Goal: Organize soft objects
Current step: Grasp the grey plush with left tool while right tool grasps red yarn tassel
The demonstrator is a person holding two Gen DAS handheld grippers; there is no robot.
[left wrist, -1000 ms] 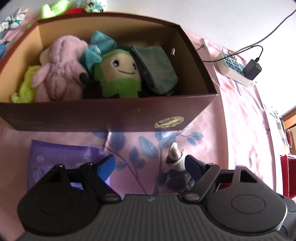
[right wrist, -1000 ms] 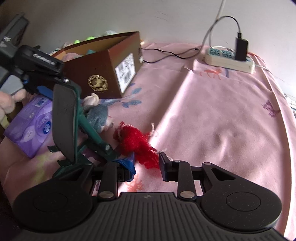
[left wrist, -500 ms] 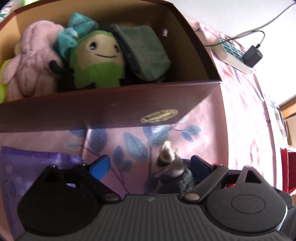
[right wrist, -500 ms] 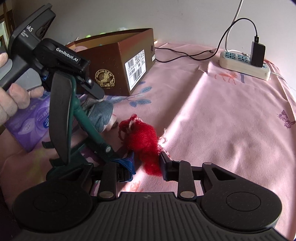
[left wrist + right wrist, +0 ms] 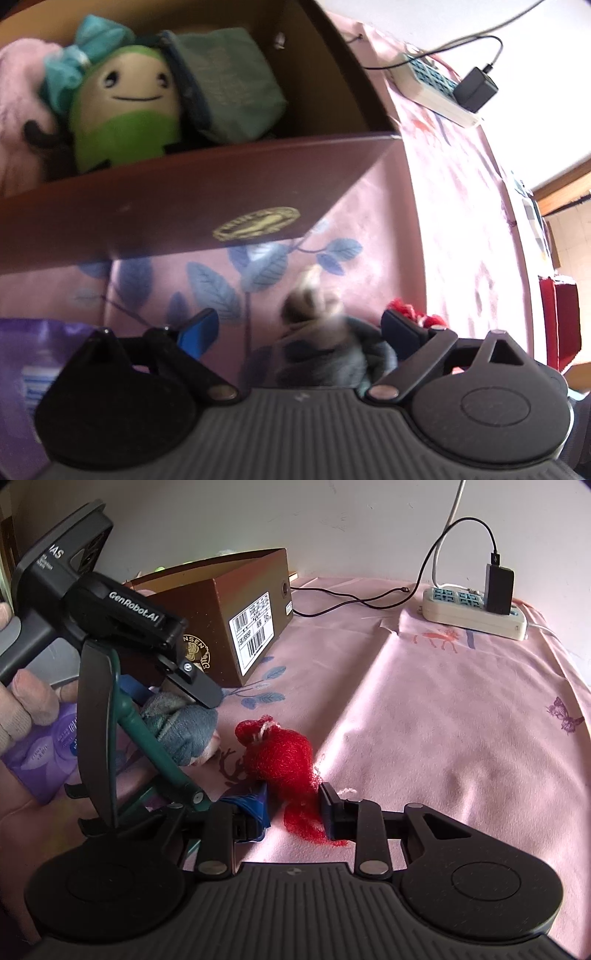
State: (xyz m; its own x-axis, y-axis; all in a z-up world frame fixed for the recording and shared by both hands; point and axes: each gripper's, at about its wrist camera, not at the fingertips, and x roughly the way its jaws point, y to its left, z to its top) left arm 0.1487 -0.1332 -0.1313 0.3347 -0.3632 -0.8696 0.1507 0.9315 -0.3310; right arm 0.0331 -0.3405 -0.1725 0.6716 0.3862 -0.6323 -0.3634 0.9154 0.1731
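Note:
A grey plush toy (image 5: 325,347) lies on the pink bedspread just in front of the brown cardboard box (image 5: 177,206). My left gripper (image 5: 299,328) is open wide, a finger on either side of the toy and neither pad pressing it. The right wrist view shows the same gripper (image 5: 166,705) hanging over the grey toy (image 5: 184,727). A red yarn toy (image 5: 280,753) lies beside it, and my right gripper (image 5: 293,808) is closed narrowly on its lower strands. In the box are a green smiling plush (image 5: 125,110), a pink plush (image 5: 14,110) and a teal pouch (image 5: 232,85).
A purple tissue pack (image 5: 40,753) lies left of the toys, under a person's hand (image 5: 22,701). A black-and-green stand (image 5: 96,731) rises at the left near my right gripper. A white power strip (image 5: 472,609) with a charger and cables sits at the back right.
My left gripper has come down and closer to the grey toy with its jaws spreading wider, and the toy now lies between its fingers. The right gripper and red toy have stayed put.

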